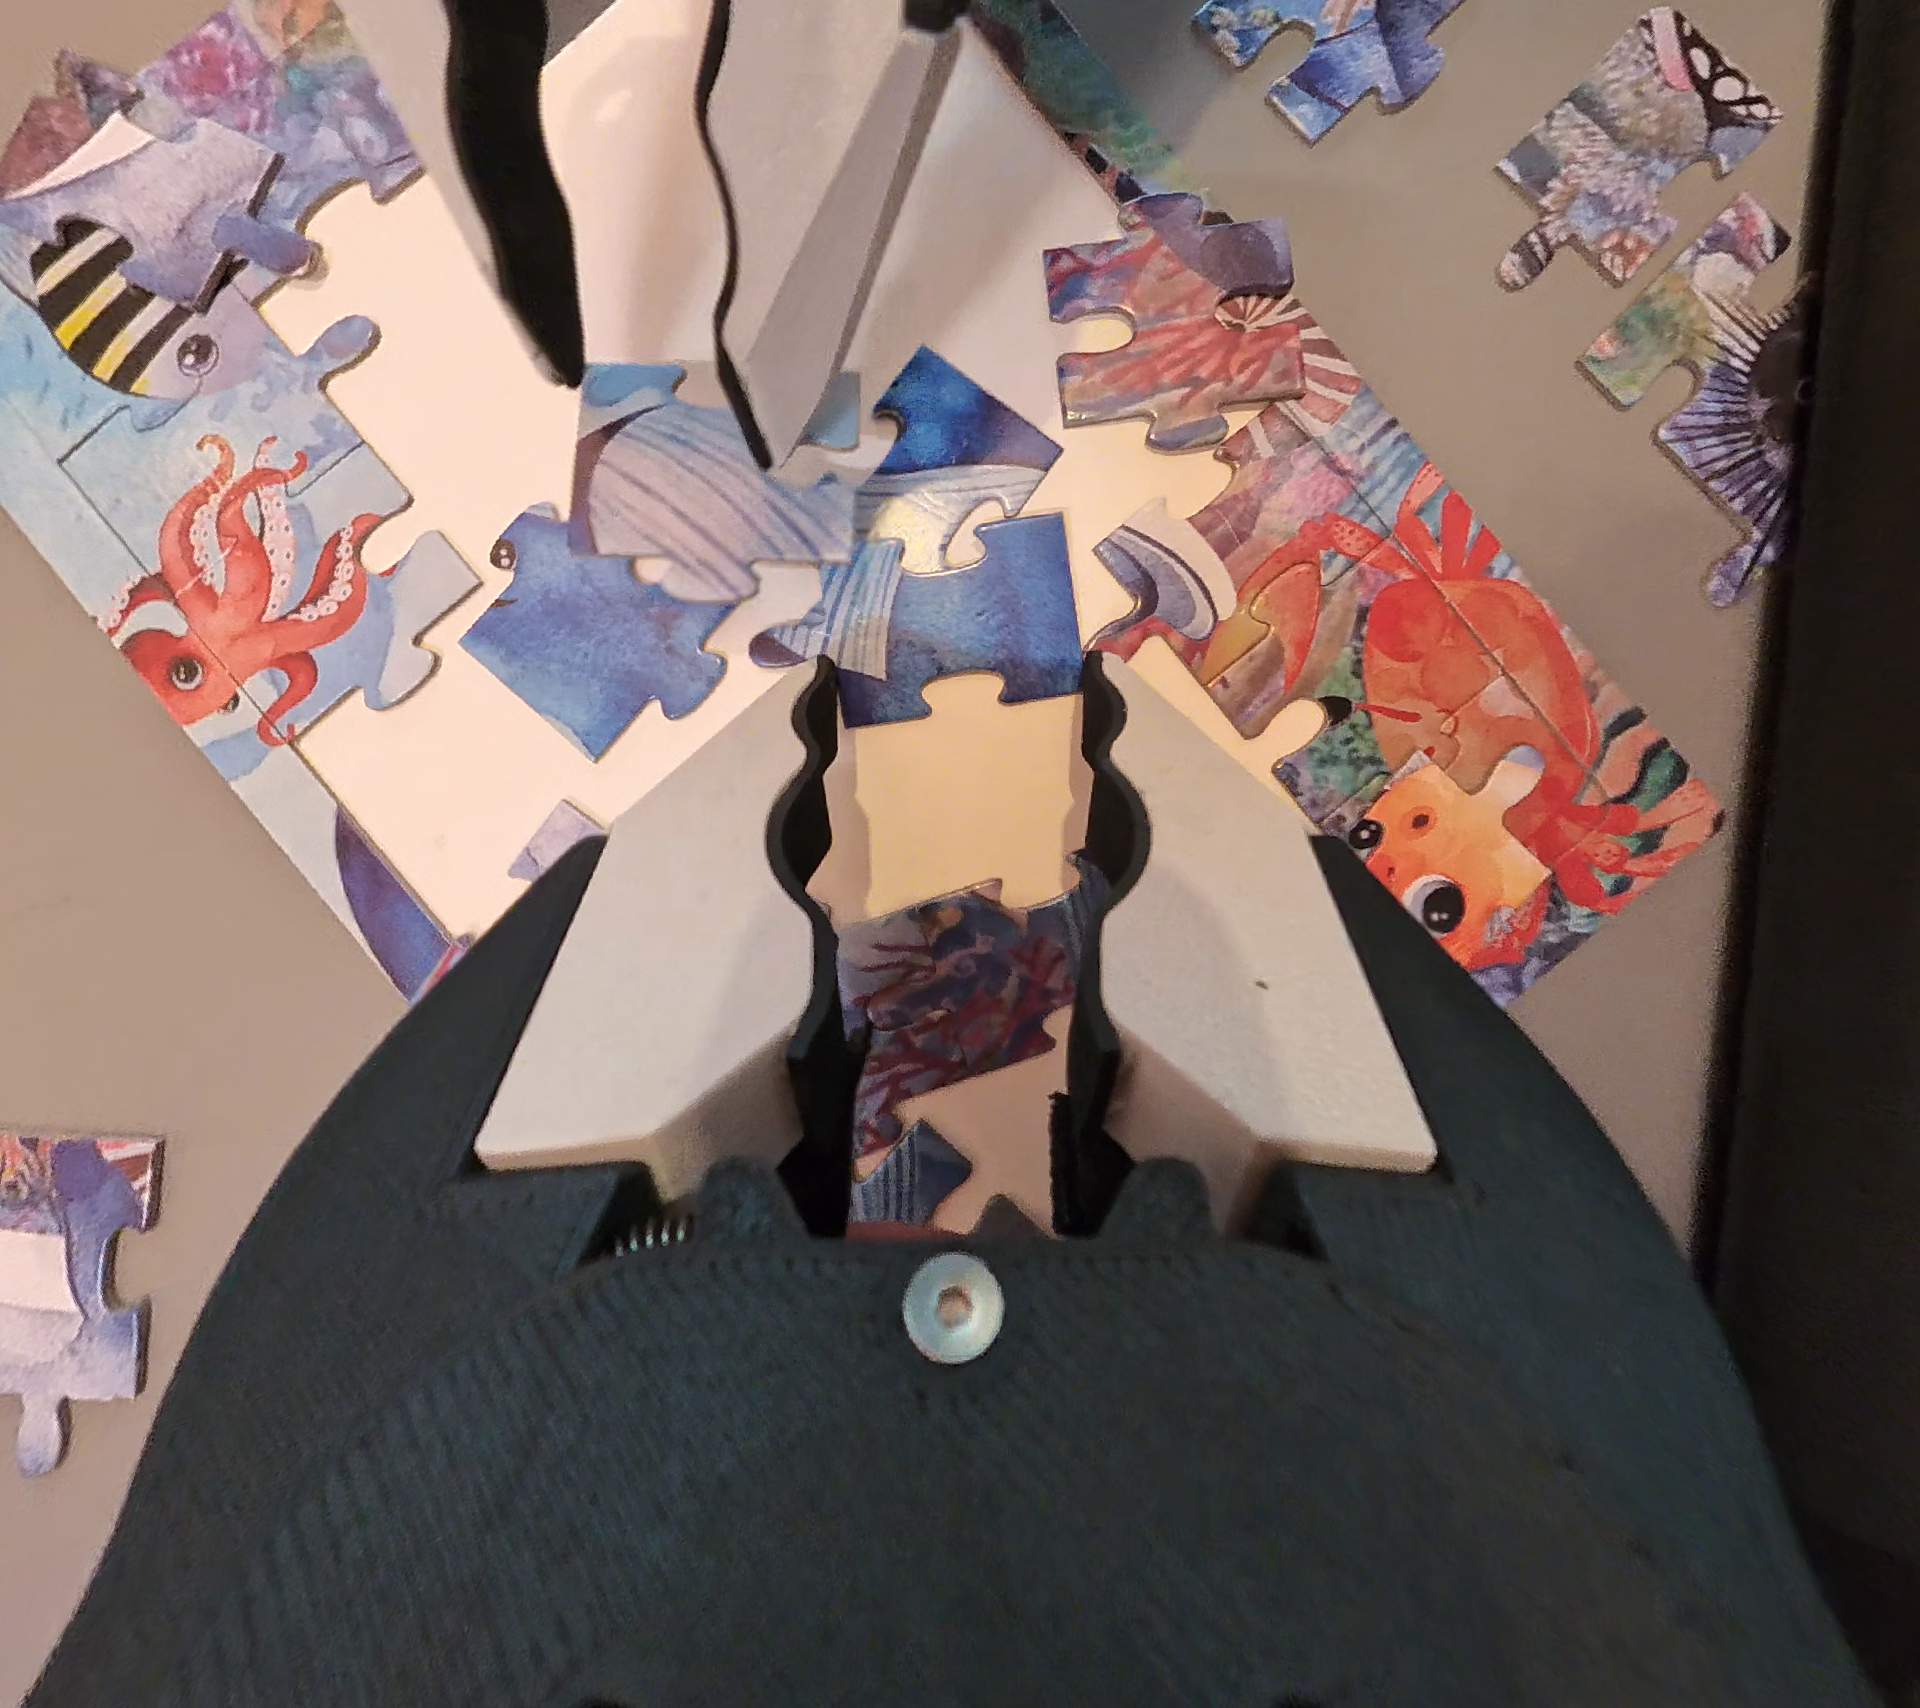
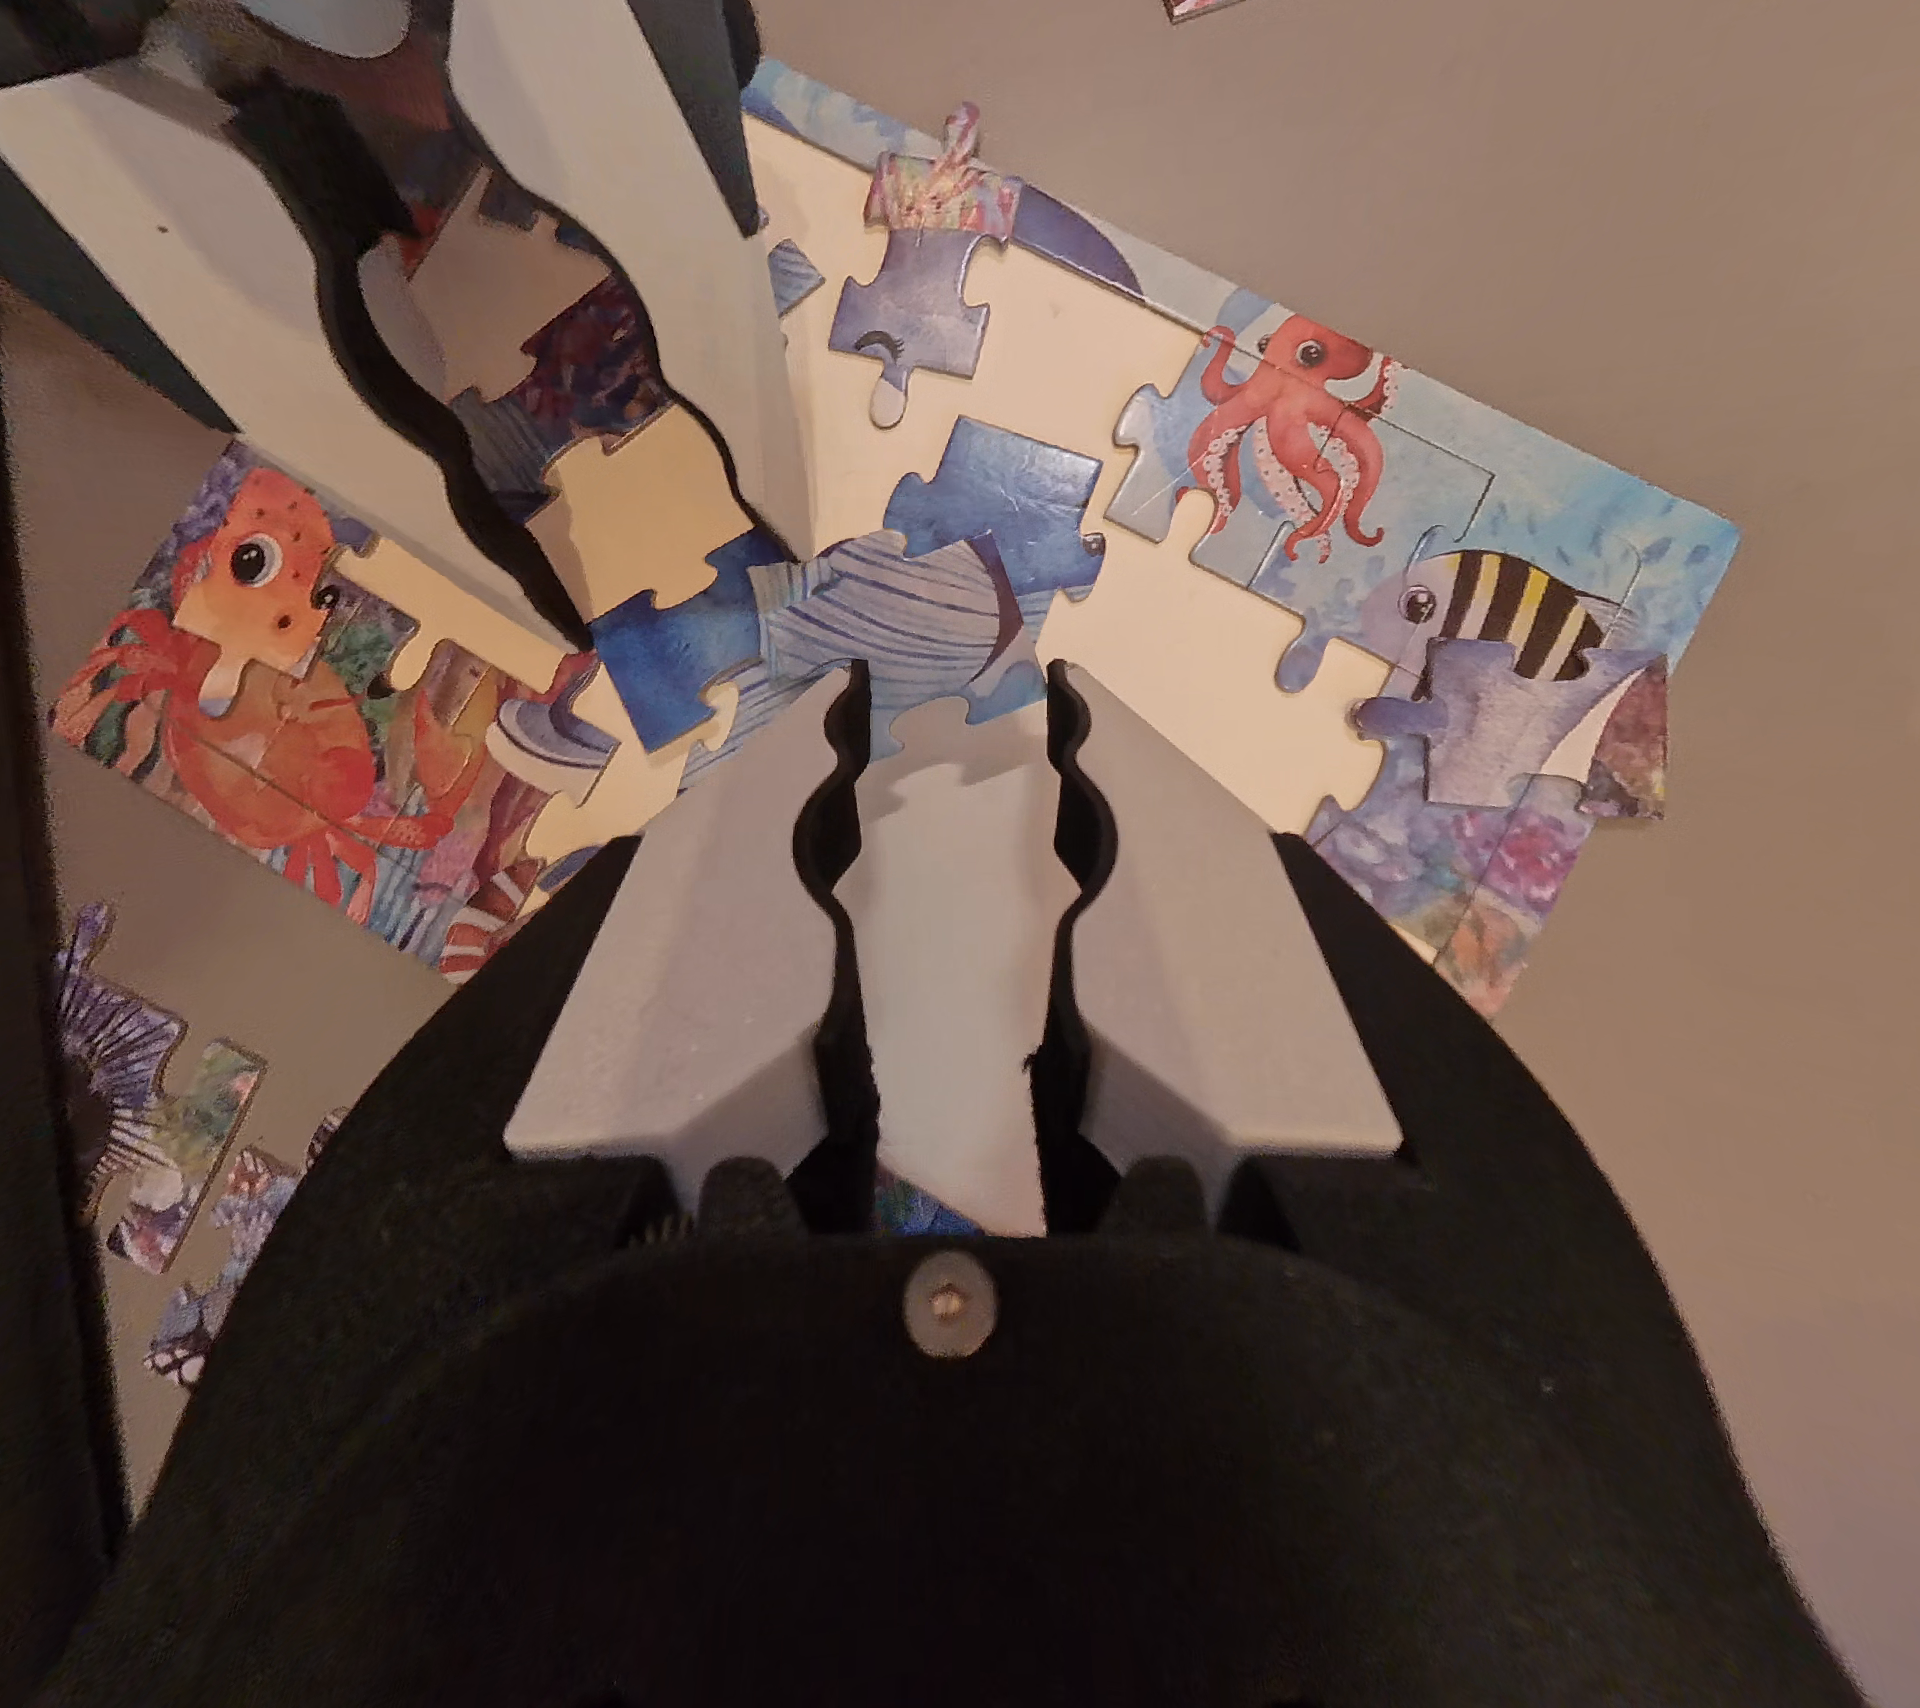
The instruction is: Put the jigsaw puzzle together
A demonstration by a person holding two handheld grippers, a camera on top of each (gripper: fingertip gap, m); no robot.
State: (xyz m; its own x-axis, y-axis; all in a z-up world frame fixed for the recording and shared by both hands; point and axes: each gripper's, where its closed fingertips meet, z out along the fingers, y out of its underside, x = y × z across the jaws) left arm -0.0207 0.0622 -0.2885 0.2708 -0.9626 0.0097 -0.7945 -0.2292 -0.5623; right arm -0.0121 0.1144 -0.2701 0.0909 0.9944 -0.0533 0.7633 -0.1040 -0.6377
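Note:
The cream puzzle board has an octopus section joined at one end and a crab section at the other. My left gripper has its fingertips on the two sides of a dark blue piece that lies flat on the board. My right gripper holds a light blue striped whale piece, slightly raised and overlapping the dark blue piece and a blue piece with an eye. The right gripper also shows in the left wrist view.
Loose pieces lie on the grey table beside the board and near the left edge. A coral piece and an eyelash piece sit unjoined on the board. A dark upright edge borders the table.

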